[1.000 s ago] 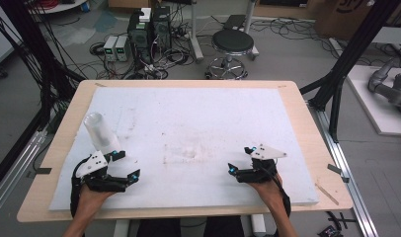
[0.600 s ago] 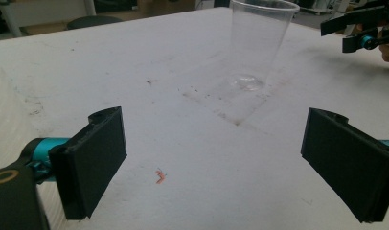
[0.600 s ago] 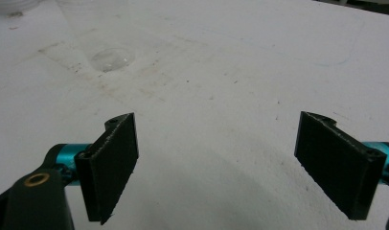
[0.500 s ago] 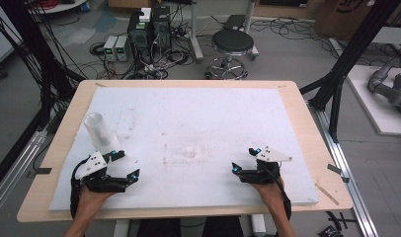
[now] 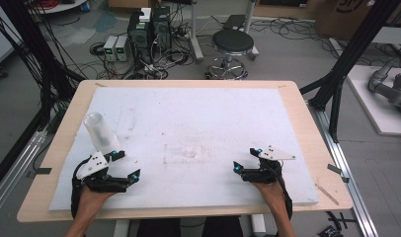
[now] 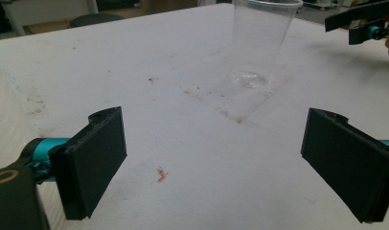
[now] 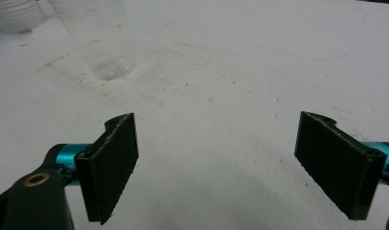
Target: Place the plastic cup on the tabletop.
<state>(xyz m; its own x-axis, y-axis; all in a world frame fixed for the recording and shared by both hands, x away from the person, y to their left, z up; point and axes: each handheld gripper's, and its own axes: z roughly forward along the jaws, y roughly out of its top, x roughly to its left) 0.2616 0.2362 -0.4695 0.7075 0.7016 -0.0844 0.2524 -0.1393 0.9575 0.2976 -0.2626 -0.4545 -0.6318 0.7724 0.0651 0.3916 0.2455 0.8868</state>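
A clear plastic cup [image 6: 259, 43] stands upright mid-table on the white foam board [image 5: 198, 108]; it is faint from above [image 5: 190, 148] and also shows in the right gripper view [image 7: 94, 28]. A stack of translucent white cups [image 5: 100, 132] stands at the left, just beyond my left gripper [image 5: 129, 164]. The left gripper [image 6: 221, 163] is open, with nothing between its jaws, and faces the clear cup from a distance. My right gripper [image 5: 246, 159] sits at the front right, also open and empty [image 7: 231, 163], facing the cup from the other side.
The foam board lies on a wooden table [image 5: 312, 148] whose front edge is by the person's hands. A stool [image 5: 232, 44], computer boxes and cables are on the floor beyond the far edge. Black frame posts [image 5: 346, 64] stand at both sides.
The right gripper has shifted slightly to the right along the front of the board. The left gripper and both cups have stayed put.
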